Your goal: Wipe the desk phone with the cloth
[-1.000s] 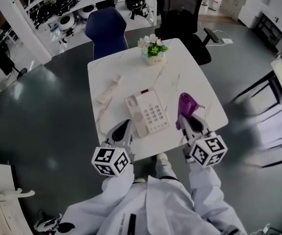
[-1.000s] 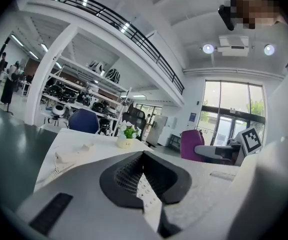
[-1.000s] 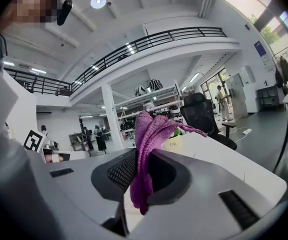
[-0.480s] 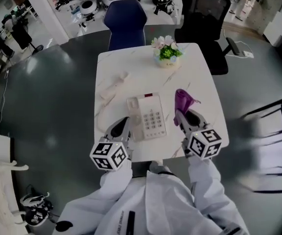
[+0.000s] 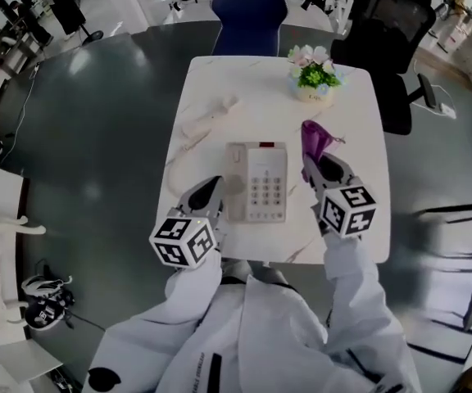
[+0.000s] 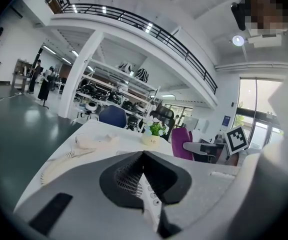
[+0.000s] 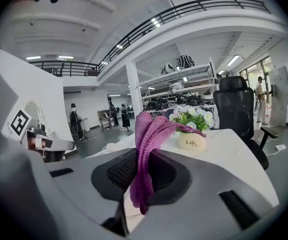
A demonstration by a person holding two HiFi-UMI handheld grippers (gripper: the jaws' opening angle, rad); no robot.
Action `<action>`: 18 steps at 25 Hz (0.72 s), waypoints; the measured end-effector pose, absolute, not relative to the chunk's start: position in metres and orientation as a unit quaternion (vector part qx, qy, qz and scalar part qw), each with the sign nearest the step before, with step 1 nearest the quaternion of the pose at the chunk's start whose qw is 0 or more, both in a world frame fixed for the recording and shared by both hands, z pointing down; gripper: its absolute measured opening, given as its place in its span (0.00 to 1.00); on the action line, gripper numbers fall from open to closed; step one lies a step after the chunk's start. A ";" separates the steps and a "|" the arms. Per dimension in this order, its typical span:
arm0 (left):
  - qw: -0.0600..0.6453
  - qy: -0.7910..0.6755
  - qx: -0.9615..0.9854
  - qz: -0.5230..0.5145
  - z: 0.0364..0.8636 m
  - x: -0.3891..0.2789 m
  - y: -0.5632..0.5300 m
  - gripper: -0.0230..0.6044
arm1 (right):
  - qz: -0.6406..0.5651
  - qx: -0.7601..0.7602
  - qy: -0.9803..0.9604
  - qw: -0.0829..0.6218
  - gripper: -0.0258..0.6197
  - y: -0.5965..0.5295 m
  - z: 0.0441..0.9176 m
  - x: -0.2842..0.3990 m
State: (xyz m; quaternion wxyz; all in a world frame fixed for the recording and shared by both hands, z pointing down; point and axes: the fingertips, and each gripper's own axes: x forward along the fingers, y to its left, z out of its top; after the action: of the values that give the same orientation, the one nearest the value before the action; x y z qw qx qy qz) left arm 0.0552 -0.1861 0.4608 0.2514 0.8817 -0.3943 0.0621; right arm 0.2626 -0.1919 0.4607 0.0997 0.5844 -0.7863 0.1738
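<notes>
A white desk phone (image 5: 256, 182) lies near the front of the white table (image 5: 359, 129), its handset (image 5: 236, 182) on its left side. My right gripper (image 5: 316, 164) hangs just right of the phone and is shut on a purple cloth (image 5: 313, 140). That cloth (image 7: 151, 129) stands up between the jaws and droops below them in the right gripper view. My left gripper (image 5: 212, 190) is at the phone's front left corner, jaws shut with nothing held. The phone's keypad (image 6: 146, 186) shows just below the left gripper (image 6: 143, 156).
A small pot of flowers (image 5: 312, 74) stands at the table's far right. A cream bundle with a coiled cord (image 5: 207, 117) lies at the far left. A blue chair (image 5: 248, 15) and a black office chair (image 5: 388, 23) stand behind the table.
The head view has swung, so the table sits squarer and higher in the picture. Both grippers stay beside the phone, and the right one still holds the purple cloth.
</notes>
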 end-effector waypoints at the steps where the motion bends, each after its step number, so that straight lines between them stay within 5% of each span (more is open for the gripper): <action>1: 0.253 -0.396 0.880 0.063 0.464 0.055 -0.188 0.03 | 0.167 0.581 -0.789 0.108 0.09 -0.199 0.462 0.262; 18: 0.292 -0.386 0.871 0.087 0.504 0.052 -0.204 0.03 | 0.084 0.506 -0.816 0.267 0.09 -0.255 0.507 0.219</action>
State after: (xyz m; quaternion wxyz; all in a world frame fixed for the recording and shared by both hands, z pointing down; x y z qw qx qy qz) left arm 0.0524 -0.2045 0.5040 0.2923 0.8706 -0.3862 0.0866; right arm 0.2187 -0.2551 0.5073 0.2673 0.5057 -0.8159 0.0840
